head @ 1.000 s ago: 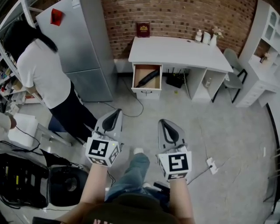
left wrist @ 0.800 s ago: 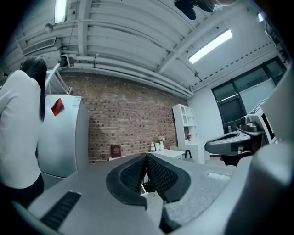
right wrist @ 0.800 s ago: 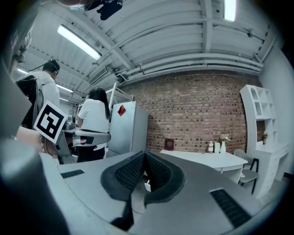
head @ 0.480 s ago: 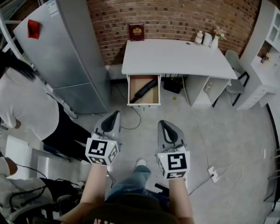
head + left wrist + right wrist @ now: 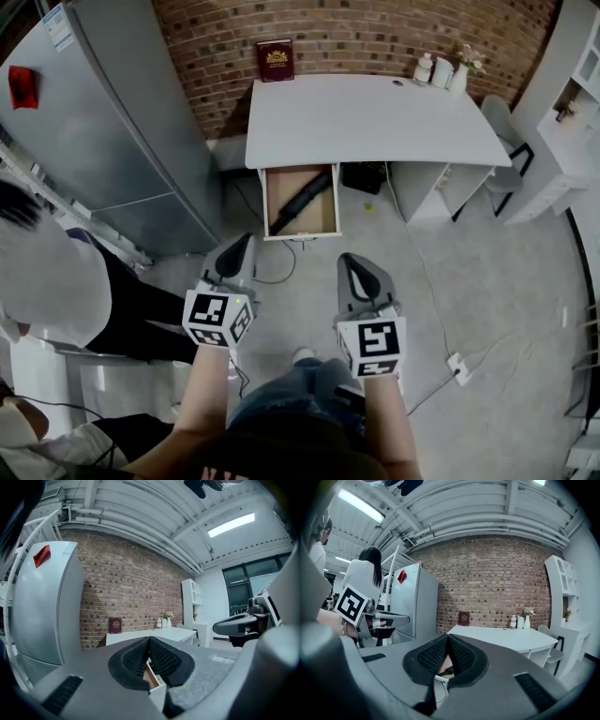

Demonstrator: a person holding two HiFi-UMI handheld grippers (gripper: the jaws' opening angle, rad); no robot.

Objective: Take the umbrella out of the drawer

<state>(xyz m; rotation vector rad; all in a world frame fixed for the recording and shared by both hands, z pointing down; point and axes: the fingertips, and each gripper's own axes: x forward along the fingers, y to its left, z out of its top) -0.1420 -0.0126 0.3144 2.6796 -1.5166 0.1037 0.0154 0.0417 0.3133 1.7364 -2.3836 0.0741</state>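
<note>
The umbrella (image 5: 302, 200), dark and folded, lies slantwise inside the open drawer (image 5: 302, 234) at the left end of the table's (image 5: 375, 122) front edge; nothing touches it, so I'd say the whole lift-out is left to do; the left tongs (image 5: 242, 248) and right tongs (image 5: 352, 267) hang well short of it above the grey floor (image 5: 487, 281), each pressed together and empty. On the table, 1 red book (image 5: 275, 59) stands at the back left corner; small bottles (image 5: 433, 69) stand at the back right corner. A brick wall (image 5: 375, 28) rises behind; a grey refrigerator (image 5: 103, 141) stands to the left; a person in white (image 5: 42, 291) is near it.
</note>
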